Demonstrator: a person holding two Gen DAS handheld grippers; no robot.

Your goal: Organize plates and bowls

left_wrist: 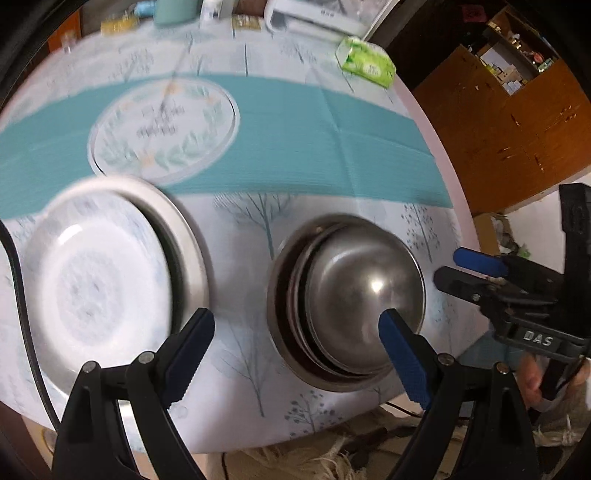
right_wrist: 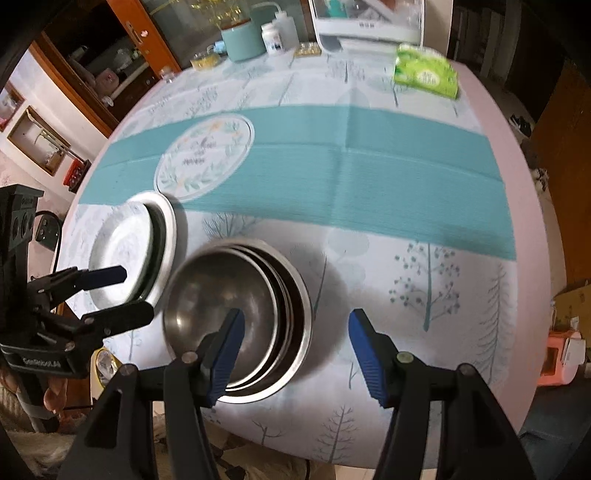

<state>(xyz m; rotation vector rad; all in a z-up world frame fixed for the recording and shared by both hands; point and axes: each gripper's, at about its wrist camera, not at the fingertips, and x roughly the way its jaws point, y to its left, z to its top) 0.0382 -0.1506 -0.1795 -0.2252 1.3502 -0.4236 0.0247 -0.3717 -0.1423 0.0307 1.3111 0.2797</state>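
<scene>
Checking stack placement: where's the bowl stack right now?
In the right wrist view the bowl stack sits on the tablecloth near the table's front edge, just right of the plate stack.

The near part of the bench (right_wrist: pixel 424 295) is taken by two stacks: the plates (right_wrist: pixel 122 254) on the left and the nested steel bowls (right_wrist: pixel 236 314) just beside them, with only a narrow strip of cloth between. To the right of the bowls the bench is bare up to its edge. The teal band in the middle is also free. Along the far edge stand a teal canister (right_wrist: pixel 242 38), a white bottle (right_wrist: pixel 271 37), a white appliance (right_wrist: pixel 365 27) and a green packet (right_wrist: pixel 424 72).
</scene>
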